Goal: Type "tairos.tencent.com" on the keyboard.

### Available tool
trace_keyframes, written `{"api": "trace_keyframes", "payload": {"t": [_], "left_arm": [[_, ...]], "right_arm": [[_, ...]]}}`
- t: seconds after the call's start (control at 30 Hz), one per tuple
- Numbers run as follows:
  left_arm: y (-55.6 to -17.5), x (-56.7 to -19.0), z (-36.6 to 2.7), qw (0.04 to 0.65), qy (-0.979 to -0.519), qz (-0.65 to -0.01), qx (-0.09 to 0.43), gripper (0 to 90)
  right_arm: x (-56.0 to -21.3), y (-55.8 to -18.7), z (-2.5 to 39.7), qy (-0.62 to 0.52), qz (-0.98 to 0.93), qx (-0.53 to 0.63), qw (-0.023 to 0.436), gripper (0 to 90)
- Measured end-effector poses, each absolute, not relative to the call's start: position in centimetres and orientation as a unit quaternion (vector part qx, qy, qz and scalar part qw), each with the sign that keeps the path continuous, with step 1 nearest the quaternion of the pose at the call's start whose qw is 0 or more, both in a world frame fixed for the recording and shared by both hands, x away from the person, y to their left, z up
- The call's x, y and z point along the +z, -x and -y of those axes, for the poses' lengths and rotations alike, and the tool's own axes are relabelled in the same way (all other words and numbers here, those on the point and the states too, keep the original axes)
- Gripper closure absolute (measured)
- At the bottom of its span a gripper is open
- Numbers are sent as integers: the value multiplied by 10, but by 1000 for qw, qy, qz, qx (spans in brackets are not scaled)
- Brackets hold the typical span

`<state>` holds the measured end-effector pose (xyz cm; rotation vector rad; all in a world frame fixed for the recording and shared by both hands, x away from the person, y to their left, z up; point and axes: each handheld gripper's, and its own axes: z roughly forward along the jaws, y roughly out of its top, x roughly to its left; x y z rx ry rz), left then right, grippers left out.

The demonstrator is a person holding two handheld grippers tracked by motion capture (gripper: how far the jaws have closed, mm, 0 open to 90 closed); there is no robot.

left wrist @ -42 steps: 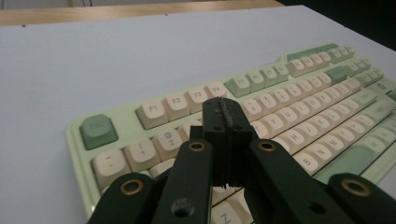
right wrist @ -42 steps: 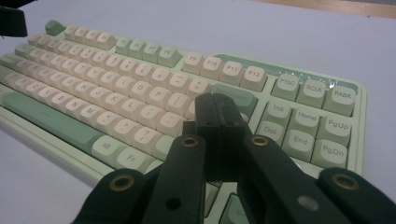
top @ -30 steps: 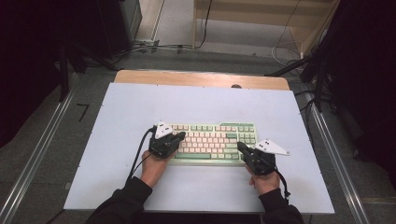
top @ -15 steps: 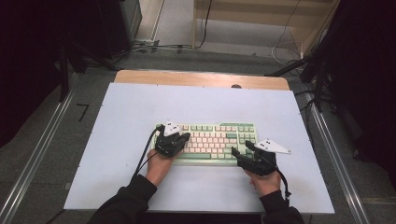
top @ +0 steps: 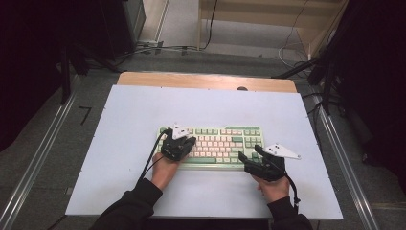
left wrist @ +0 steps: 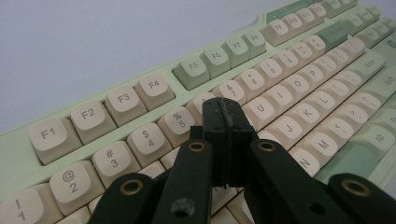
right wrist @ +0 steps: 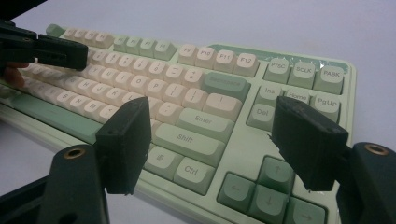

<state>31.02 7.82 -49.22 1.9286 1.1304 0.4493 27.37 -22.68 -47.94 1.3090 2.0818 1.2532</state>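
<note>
A pale green keyboard (top: 218,143) with cream and green keys lies across the middle of the white table top (top: 143,110). My left gripper (top: 190,142) rests over the keyboard's left part. In the left gripper view its jaws are shut with nothing between them, and the left gripper (left wrist: 223,122) has its tip just above the number and letter rows of the keyboard (left wrist: 140,100). My right gripper (top: 248,154) is at the keyboard's near right corner. It stands open, with the right gripper (right wrist: 217,140) straddling the Shift, Enter and arrow keys of the keyboard (right wrist: 201,121).
A wooden strip (top: 206,80) borders the table's far edge. Metal rails (top: 38,158) run along both sides. Cables (top: 158,48) lie on the floor beyond. Bare white surface surrounds the keyboard. The left gripper (right wrist: 46,51) shows far off in the right gripper view.
My left gripper has edged slightly right over the keys. My right gripper has drifted a little left and toward the near edge. The keyboard has barely moved.
</note>
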Motion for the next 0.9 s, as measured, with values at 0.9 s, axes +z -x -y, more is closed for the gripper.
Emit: {"api": "trace_keyframes", "payload": {"t": [0.9], "left_arm": [[-304,-481,-85,447,-755,-451,165,857]], "right_arm": [[-479,-275,226,-464,-740,449,188,269]]}}
